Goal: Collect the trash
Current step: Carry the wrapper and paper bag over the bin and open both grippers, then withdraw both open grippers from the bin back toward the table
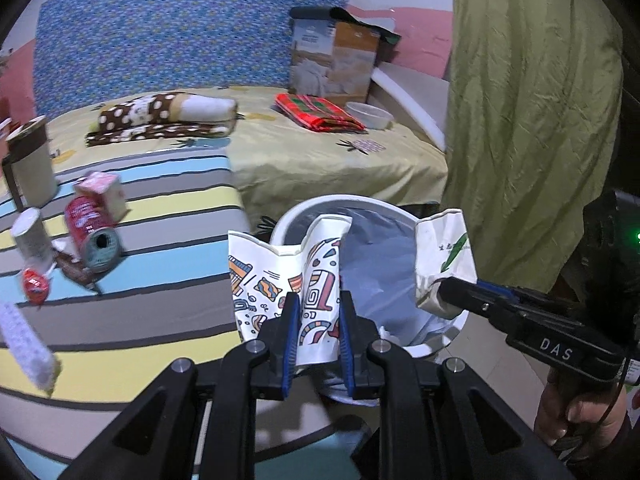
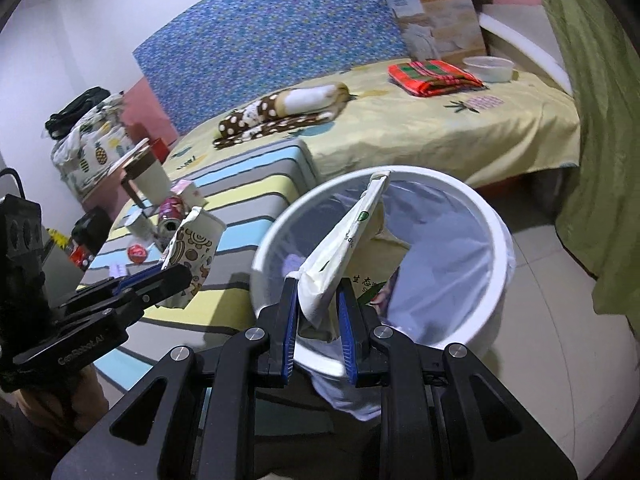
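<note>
At lower centre, the left gripper [image 1: 316, 320] clamps a patterned cup [image 1: 280, 280] beside the bin [image 2: 496, 240], the right gripper [image 2: 318, 312] clamps a pale cup [image 2: 344, 248] above it; releasing the left now would likely miss.

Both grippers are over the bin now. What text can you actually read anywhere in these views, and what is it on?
"DAS": right gripper body.
"GenRobot.AI": left gripper body, faint.
Green print with a leaf logo on the white paper cup: too blurred.
Red can label: blurred.
Patterned paper cup: pictures only.
</note>
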`<control>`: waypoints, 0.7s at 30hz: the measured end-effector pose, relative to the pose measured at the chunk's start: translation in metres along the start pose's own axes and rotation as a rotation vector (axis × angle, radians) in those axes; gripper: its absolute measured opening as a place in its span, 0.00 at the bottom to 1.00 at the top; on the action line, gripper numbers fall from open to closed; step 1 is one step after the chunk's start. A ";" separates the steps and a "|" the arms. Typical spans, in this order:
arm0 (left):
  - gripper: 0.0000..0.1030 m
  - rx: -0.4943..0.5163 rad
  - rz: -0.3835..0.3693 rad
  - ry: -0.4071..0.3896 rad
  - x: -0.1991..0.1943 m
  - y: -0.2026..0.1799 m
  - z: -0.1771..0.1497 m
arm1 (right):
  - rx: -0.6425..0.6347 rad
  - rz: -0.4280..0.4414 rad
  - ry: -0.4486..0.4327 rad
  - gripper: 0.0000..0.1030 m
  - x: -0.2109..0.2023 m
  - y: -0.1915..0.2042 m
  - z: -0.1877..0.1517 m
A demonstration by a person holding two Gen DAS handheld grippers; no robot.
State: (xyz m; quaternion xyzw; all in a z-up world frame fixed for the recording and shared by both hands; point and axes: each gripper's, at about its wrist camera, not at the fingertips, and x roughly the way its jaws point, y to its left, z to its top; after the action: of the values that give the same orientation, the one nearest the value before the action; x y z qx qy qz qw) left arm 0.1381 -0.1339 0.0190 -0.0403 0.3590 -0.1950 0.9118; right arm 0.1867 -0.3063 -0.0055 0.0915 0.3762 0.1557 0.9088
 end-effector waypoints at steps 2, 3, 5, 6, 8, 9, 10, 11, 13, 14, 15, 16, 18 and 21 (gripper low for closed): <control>0.19 0.012 -0.012 0.010 0.007 -0.006 0.002 | 0.012 -0.004 0.011 0.21 0.002 -0.005 -0.001; 0.19 0.016 -0.019 0.016 0.011 -0.008 0.003 | 0.019 -0.007 0.019 0.21 0.004 -0.008 -0.002; 0.19 0.026 -0.030 0.026 0.018 -0.012 0.004 | 0.027 -0.008 0.028 0.22 0.006 -0.011 -0.001; 0.19 0.029 -0.034 0.031 0.022 -0.014 0.005 | 0.033 -0.008 0.035 0.22 0.007 -0.014 -0.002; 0.19 0.036 -0.044 0.041 0.029 -0.016 0.006 | 0.040 -0.011 0.046 0.23 0.010 -0.017 -0.002; 0.19 0.040 -0.049 0.044 0.031 -0.017 0.006 | 0.042 -0.012 0.051 0.23 0.010 -0.020 -0.002; 0.19 0.043 -0.053 0.047 0.034 -0.017 0.007 | 0.045 -0.013 0.057 0.23 0.012 -0.022 -0.002; 0.19 0.045 -0.056 0.049 0.037 -0.018 0.007 | 0.047 -0.015 0.064 0.23 0.013 -0.023 -0.002; 0.20 0.044 -0.064 0.046 0.042 -0.018 0.009 | 0.052 -0.017 0.071 0.25 0.015 -0.026 -0.002; 0.23 0.043 -0.067 0.045 0.045 -0.018 0.010 | 0.054 -0.018 0.073 0.29 0.015 -0.026 -0.001; 0.30 0.037 -0.069 0.046 0.047 -0.017 0.011 | 0.057 -0.019 0.069 0.31 0.015 -0.027 -0.001; 0.34 0.031 -0.077 0.044 0.048 -0.017 0.012 | 0.056 -0.018 0.066 0.37 0.014 -0.027 -0.001; 0.39 0.021 -0.089 0.036 0.048 -0.015 0.013 | 0.051 -0.017 0.061 0.41 0.012 -0.027 -0.001; 0.39 0.009 -0.090 0.024 0.045 -0.012 0.013 | 0.052 -0.017 0.053 0.42 0.010 -0.027 0.001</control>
State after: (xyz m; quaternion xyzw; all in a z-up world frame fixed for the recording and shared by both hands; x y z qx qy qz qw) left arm 0.1725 -0.1629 0.0027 -0.0497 0.3671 -0.2380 0.8979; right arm 0.1999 -0.3282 -0.0193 0.1077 0.4047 0.1404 0.8972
